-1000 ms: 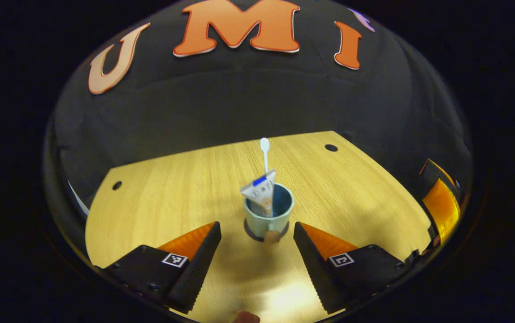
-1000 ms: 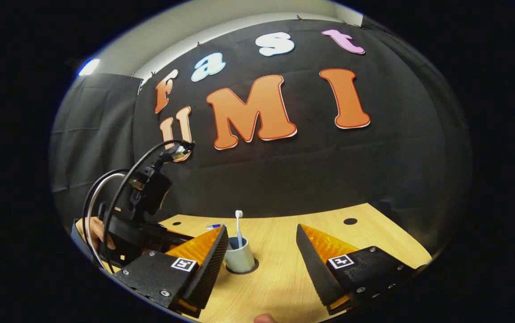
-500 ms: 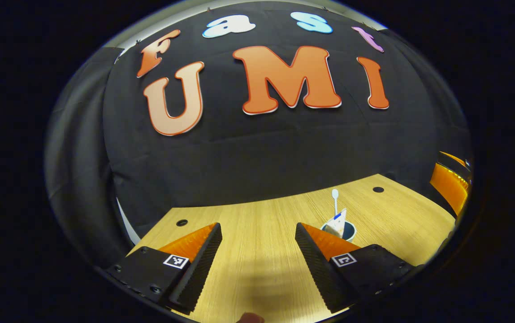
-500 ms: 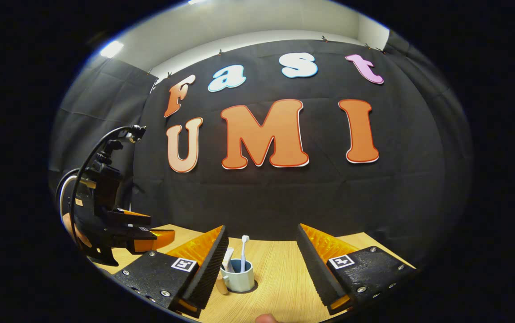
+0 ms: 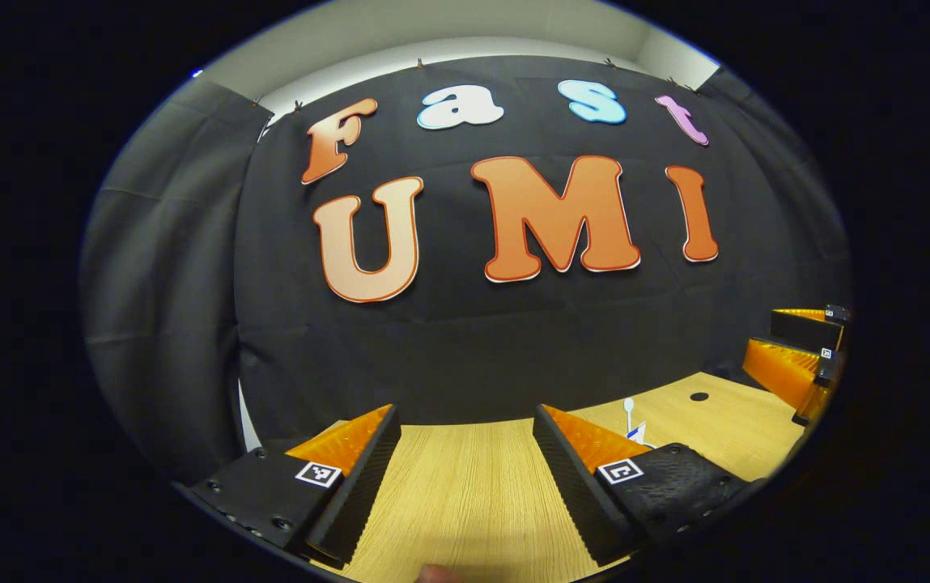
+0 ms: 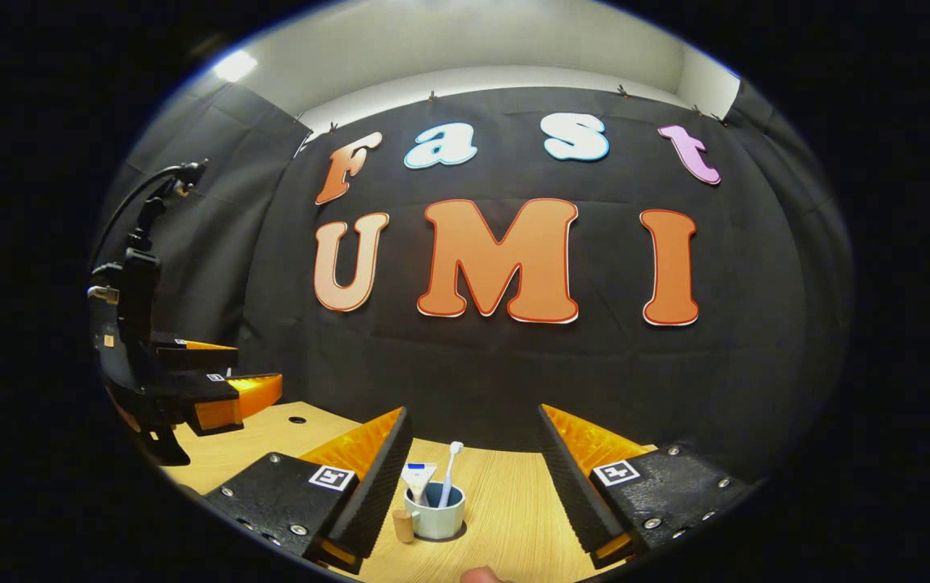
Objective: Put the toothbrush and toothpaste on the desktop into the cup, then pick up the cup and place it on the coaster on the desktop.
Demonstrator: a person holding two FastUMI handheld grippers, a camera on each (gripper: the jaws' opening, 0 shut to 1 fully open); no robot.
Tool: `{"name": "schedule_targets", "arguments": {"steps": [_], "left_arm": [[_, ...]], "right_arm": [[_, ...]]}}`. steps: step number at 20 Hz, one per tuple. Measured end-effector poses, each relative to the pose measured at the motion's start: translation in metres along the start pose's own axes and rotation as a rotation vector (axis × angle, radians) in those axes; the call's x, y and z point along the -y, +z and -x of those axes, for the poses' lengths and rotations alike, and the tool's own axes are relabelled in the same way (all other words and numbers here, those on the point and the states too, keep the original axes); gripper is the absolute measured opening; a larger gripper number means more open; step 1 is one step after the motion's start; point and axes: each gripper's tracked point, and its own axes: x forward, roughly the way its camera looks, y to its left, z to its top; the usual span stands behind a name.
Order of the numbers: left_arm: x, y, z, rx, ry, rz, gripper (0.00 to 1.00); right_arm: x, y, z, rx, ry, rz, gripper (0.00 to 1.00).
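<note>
A pale blue cup [image 6: 435, 519] stands on the wooden desktop [image 6: 505, 510], on a dark round coaster [image 6: 459, 534]. A white toothbrush [image 6: 449, 468] and a white toothpaste tube [image 6: 417, 478] stand upright inside it. A small brown handle [image 6: 403, 526] sticks out at the cup's left. My right gripper [image 6: 473, 478] is open, held back from the cup and above it. In the left gripper view, my left gripper [image 5: 465, 461] is open over bare wood. There the toothbrush [image 5: 629, 407] and toothpaste [image 5: 637, 433] peek out behind its right finger, which hides the cup.
The left gripper [image 6: 222, 374] hangs open at the left of the right gripper view. The right gripper [image 5: 788, 344] shows at the far right of the left gripper view. The desktop [image 5: 465, 486] has small dark holes [image 5: 698, 397] [image 6: 297, 420] near its back corners.
Both grippers have drawn back from the cup and tilted upward. The left one has also swung to the left, so the cup slid behind its right finger. The cup stays put.
</note>
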Motion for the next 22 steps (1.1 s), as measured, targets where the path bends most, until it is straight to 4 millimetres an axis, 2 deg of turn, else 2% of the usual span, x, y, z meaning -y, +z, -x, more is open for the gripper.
{"name": "schedule_targets", "arguments": {"steps": [10,15,22], "left_arm": [[-0.008,0.007,0.002,0.085,0.028,0.076,0.99],[-0.007,0.024,-0.002,0.182,0.026,0.026,1.0],[0.006,0.023,0.0,0.188,-0.003,0.035,0.99]], "right_arm": [[-0.004,-0.004,-0.001,-0.013,-0.008,-0.019,0.92],[-0.006,-0.005,0.0,-0.018,-0.003,-0.024,0.92],[-0.007,-0.004,0.004,-0.011,0.003,-0.019,0.92]]}}
